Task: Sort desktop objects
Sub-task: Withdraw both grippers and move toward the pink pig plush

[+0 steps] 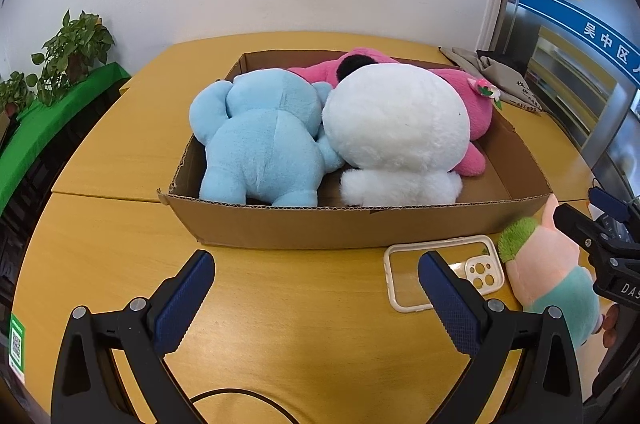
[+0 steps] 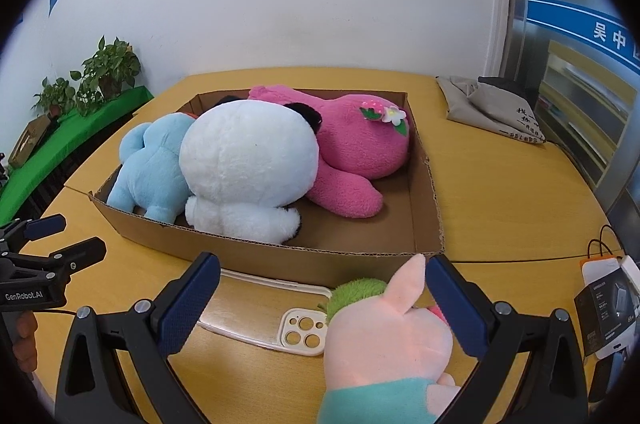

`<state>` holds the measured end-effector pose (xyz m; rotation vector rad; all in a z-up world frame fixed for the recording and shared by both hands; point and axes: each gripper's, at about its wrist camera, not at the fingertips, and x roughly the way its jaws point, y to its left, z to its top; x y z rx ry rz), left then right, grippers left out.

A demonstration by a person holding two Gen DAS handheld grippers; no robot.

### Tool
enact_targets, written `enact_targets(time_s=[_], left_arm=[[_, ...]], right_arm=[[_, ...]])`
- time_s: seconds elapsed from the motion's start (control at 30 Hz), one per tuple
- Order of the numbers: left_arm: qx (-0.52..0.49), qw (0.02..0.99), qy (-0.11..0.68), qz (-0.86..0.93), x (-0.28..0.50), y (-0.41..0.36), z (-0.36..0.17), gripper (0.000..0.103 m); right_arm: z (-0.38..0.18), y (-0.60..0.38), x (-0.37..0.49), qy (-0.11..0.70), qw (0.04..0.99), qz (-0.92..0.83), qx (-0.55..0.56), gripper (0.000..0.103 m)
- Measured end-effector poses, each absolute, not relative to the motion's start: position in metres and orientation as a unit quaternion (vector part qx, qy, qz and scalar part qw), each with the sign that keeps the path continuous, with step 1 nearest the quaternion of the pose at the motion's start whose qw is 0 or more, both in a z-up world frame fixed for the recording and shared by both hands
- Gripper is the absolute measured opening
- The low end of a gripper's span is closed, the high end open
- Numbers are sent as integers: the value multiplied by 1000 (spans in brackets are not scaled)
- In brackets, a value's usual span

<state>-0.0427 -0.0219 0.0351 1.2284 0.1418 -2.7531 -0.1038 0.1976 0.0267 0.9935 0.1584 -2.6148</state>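
So the right claw [image 2: 320, 298] has its two blue pads spread wide apart, and a small pink plush toy [image 2: 384, 340] with a teal shirt and a green tuft sits between them, closer to the right pad [image 2: 460, 308]. Its pink ear pokes up just beside that pad's tip, but I can't tell if the pad actually touches it. Nothing is clamped.

Just ahead of the left pad of that claw lies a clear phone case [image 2: 280, 320] flat on the wooden table [image 2: 500, 192], partly under the toy's green tuft. Right past the case is the near wall of a shallow cardboard box [image 2: 360, 266]. Inside it, going left to right from the claw's view: a light blue plush [image 2: 148, 172], a big white plush [image 2: 248, 164], and a pink plush [image 2: 356, 156] with a little strawberry and flower on its head, all pressed together.

The left claw [image 1: 316, 288] is also wide open with bare table between its pads. The phone case [image 1: 444, 268] sits just behind its right pad, the small toy [image 1: 552, 272] further right, and the box [image 1: 360, 224] straight ahead.

Further off to the right there's a grey cloth bag [image 2: 492, 108], and potted plants [image 2: 100, 76] far left.
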Motion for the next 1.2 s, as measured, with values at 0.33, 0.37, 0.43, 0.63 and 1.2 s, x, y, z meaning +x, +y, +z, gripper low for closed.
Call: enact_targets(time_s=[0.33,0.37,0.43,0.63,1.2], left_arm=[[408,62,46,-910,-45,-24,32,103],[408,61,46,-910,-46,-24,32,103],[409,61,45,-909,-46,-24,32,103],[409,60,45,-909,-47,-23,32,103],[409,59,43,-909,-48,-18,32,103]], right_arm=[[22,189,-106,64,173,-916,356,103],[22,189,-106,64,174,-916,356,103],[22,188,-107,66,175,-915,357,103],[19,187,-107,67,176,-914,361,103],[18,192,-107,63,176,-913,363,103]])
